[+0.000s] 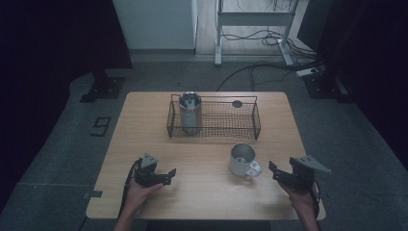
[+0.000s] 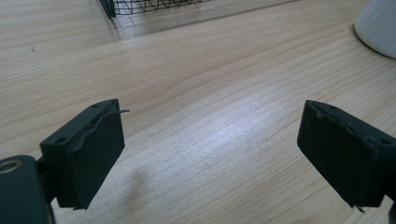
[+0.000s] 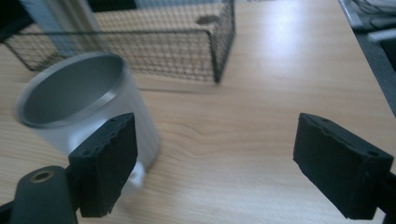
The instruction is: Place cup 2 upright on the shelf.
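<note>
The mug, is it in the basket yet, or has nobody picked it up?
Done: a metal tumbler stands in the basket. In hand: nothing; the left gripper and right gripper are open. Left: the mug sits on the table, if it goes in too.

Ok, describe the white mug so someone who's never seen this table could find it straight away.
Start at the wire basket across the far half of the wooden table. The mug stands upright in front of its right end, outside it. Unlike the tall steel tumbler inside the basket, it is short, white and has a handle.
</note>
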A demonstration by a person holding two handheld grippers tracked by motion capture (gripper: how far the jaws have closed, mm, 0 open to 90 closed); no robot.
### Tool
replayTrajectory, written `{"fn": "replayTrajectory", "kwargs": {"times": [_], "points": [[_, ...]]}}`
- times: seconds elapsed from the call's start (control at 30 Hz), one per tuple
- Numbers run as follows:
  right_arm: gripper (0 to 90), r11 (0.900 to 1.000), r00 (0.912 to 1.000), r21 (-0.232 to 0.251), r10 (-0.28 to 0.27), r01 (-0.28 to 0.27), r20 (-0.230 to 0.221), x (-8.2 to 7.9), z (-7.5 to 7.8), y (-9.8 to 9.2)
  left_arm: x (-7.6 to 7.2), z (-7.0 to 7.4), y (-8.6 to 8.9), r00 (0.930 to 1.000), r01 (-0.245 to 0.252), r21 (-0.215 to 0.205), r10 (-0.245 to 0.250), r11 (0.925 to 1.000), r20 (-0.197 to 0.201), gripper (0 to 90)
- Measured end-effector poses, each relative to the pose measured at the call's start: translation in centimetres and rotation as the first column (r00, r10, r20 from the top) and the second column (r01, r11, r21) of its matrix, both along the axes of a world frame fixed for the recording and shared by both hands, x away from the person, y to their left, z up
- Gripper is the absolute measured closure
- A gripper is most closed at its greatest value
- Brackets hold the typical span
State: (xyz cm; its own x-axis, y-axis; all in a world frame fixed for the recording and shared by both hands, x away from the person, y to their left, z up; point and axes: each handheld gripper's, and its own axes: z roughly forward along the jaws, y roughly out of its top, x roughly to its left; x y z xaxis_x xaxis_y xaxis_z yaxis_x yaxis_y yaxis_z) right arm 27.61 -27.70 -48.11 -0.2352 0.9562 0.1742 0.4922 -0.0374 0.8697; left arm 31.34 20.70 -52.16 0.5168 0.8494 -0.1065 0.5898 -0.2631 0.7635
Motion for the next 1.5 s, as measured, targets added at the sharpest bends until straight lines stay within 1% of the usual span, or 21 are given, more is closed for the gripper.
{"fn": "replayTrajectory", "kwargs": {"times": [0.1,0.23,0.33,0.37,0.4,0.43,0.47,0.53,0.63,0.7,0.9,0.97,1.13,1.37,1.4,1.43,1.5], "points": [[14.0,1.000,0.9995,0.006,0.026,-0.026,0.020,-0.3,0.7,0.6,0.0,-0.1,-0.1,1.0000,0.004,0.005,-0.004,1.0000,-0.004,7.6],[14.0,0.999,0.9982,-0.002,0.049,-0.049,0.036,-0.5,1.2,1.4,0.0,-0.1,-0.2,1.0000,0.005,0.007,-0.005,1.0000,-0.005,8.3],[14.0,0.998,0.9971,0.002,0.066,-0.066,0.038,-0.5,1.3,2.0,0.0,-0.2,-0.3,1.0000,0.008,0.011,-0.008,0.9999,-0.005,8.3],[14.0,0.997,0.9961,0.002,0.080,-0.080,0.038,-0.3,1.4,2.5,0.0,-0.1,-0.3,1.0000,0.008,0.012,-0.008,0.9999,-0.004,8.3],[14.0,0.997,0.9961,0.002,0.080,-0.080,0.038,-0.3,1.4,2.5,0.0,-0.1,-0.3,1.0000,0.007,0.012,-0.007,0.9999,-0.004,8.3],[13.9,0.995,0.9943,-0.001,0.099,-0.099,0.039,-0.1,1.6,3.1,0.0,-0.2,-0.3,1.0000,0.007,0.014,-0.007,0.9999,-0.005,8.3],[13.9,0.995,0.9943,-0.001,0.099,-0.099,0.039,-0.1,1.6,3.1,0.0,-0.2,-0.3,1.0000,0.007,0.014,-0.007,0.9999,-0.005,8.3],[13.8,0.993,0.9923,-0.006,0.117,-0.117,0.041,0.1,1.7,3.8,-0.1,-0.2,-0.3,1.0000,0.006,0.013,-0.005,0.9999,-0.008,8.3],[13.6,0.990,0.9889,-0.012,0.144,-0.144,0.035,0.6,1.8,4.8,-0.1,-0.3,-0.2,0.9999,0.003,0.011,-0.003,0.9999,-0.014,8.3],[13.5,0.988,0.9875,-0.014,0.154,-0.154,0.033,0.8,1.7,5.2,0.0,-0.3,-0.2,0.9999,0.004,0.010,-0.004,0.9999,-0.015,8.3],[13.4,0.986,0.9859,-0.009,0.166,-0.166,0.020,1.4,1.4,5.8,-0.1,-0.3,-0.3,0.9998,0.010,0.006,-0.010,0.9999,-0.017,8.3],[13.3,0.985,0.9846,-0.004,0.175,-0.175,0.006,1.9,1.0,6.1,-0.1,-0.3,-0.3,0.9998,0.010,0.004,-0.010,0.9999,-0.018,8.3],[13.1,0.982,0.9820,-0.003,0.188,-0.188,-0.013,2.4,0.6,6.6,0.0,-0.3,-0.2,0.9997,0.013,-0.004,-0.013,0.9999,-0.020,8.3],[12.0,0.977,0.9768,-0.020,0.214,-0.214,-0.013,2.7,0.6,7.5,0.0,-0.3,-0.3,0.9996,0.016,0.001,-0.016,0.9999,-0.023,8.3],[10.0,0.976,0.9766,-0.029,0.215,-0.215,-0.018,2.8,0.6,7.8,0.0,-0.3,-0.3,0.9996,0.016,0.000,-0.016,0.9999,-0.024,8.4],[10.0,0.976,0.9766,-0.029,0.215,-0.215,-0.018,2.8,0.6,7.8,-0.1,-0.3,-0.3,0.9996,0.016,0.000,-0.016,0.9999,-0.024,8.4],[7.0,0.975,0.9757,-0.048,0.218,-0.219,-0.024,3.0,0.6,8.2,0.0,-0.3,-0.3,0.9996,0.016,-0.001,-0.016,0.9999,-0.024,8.4]]}}
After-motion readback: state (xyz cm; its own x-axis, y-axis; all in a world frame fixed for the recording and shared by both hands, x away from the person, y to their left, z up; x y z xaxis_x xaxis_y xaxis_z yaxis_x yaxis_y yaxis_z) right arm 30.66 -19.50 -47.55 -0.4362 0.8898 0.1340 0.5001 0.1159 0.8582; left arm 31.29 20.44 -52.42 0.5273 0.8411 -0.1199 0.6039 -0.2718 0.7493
